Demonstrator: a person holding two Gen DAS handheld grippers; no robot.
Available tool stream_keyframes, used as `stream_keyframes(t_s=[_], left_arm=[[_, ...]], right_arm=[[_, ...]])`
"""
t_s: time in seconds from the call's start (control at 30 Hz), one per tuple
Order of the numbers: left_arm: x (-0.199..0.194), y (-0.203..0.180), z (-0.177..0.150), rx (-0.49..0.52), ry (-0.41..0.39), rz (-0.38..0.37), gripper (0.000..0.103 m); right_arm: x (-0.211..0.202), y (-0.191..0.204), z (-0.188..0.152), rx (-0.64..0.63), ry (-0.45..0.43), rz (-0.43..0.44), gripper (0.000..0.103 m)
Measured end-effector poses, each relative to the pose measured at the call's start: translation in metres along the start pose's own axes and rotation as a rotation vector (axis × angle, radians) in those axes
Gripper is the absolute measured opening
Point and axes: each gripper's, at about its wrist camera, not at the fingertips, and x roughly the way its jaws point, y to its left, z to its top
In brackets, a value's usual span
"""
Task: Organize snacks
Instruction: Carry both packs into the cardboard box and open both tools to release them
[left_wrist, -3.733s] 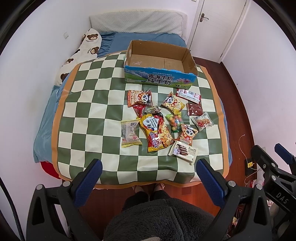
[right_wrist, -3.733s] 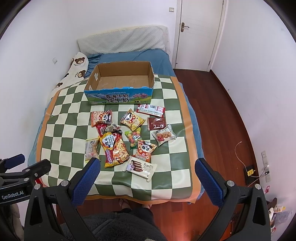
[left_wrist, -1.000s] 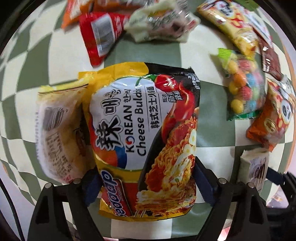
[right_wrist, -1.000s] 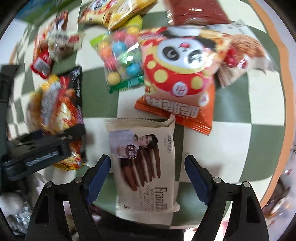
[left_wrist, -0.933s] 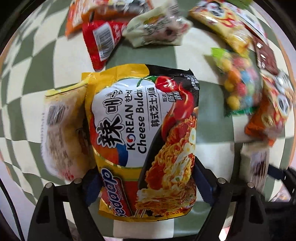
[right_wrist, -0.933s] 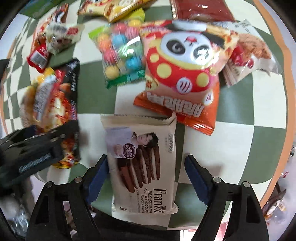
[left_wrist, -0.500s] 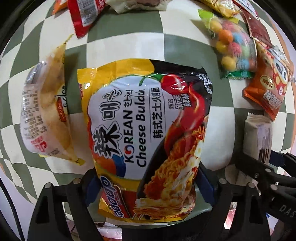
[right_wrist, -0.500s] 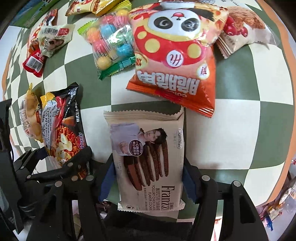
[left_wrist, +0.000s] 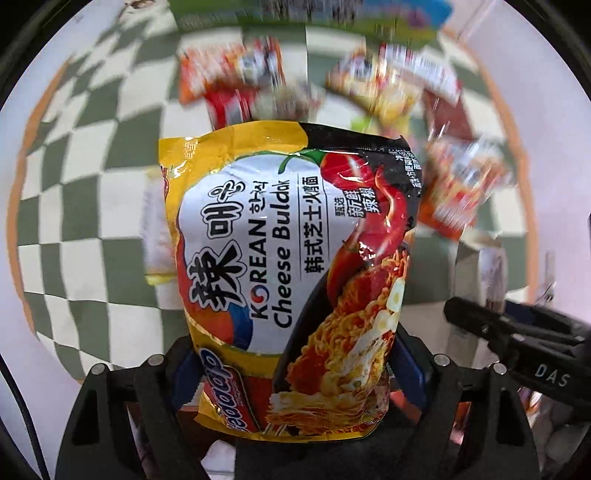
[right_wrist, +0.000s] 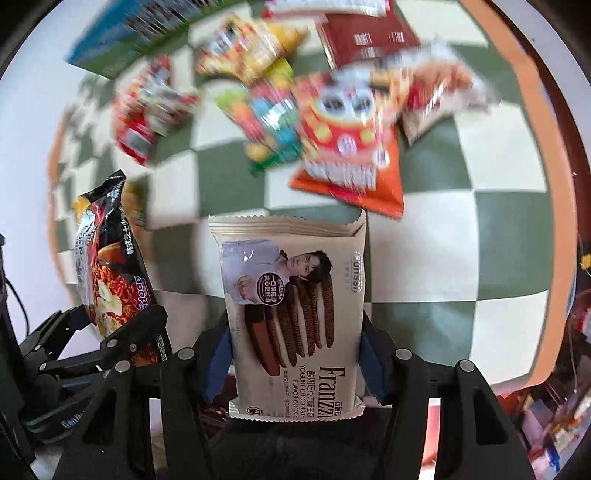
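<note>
My left gripper (left_wrist: 295, 365) is shut on a yellow and black Korean Cheese Buldak noodle pack (left_wrist: 291, 258) and holds it lifted above the checkered cloth (left_wrist: 74, 221). My right gripper (right_wrist: 293, 362) is shut on a beige Franzzi chocolate cookie pack (right_wrist: 291, 306), also lifted. In the right wrist view the noodle pack (right_wrist: 107, 266) and the left gripper (right_wrist: 110, 354) are at the lower left. In the left wrist view the right gripper (left_wrist: 517, 332) with the cookie pack (left_wrist: 480, 269) is at the right.
Several other snack packs lie blurred on the cloth ahead: an orange panda bag (right_wrist: 351, 147), a candy bag (right_wrist: 266, 122), a dark red pack (right_wrist: 362, 37). The blue-sided cardboard box (right_wrist: 122, 37) stands at the far end. The cloth's orange edge (right_wrist: 532, 92) runs along the right.
Both grippers have closed on their packs and lifted them off the cloth. The view has pulled back and tilted towards the box, with motion blur.
</note>
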Motion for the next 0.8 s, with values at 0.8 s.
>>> stream_keyframes(t_s=[0.8], left_arm=[[-0.119,0.065,0.373,0.015,-0.147,-0.064,0.085]], right_arm=[[-0.202,0.133,0.337,-0.098,-0.276,0.039,0.062]])
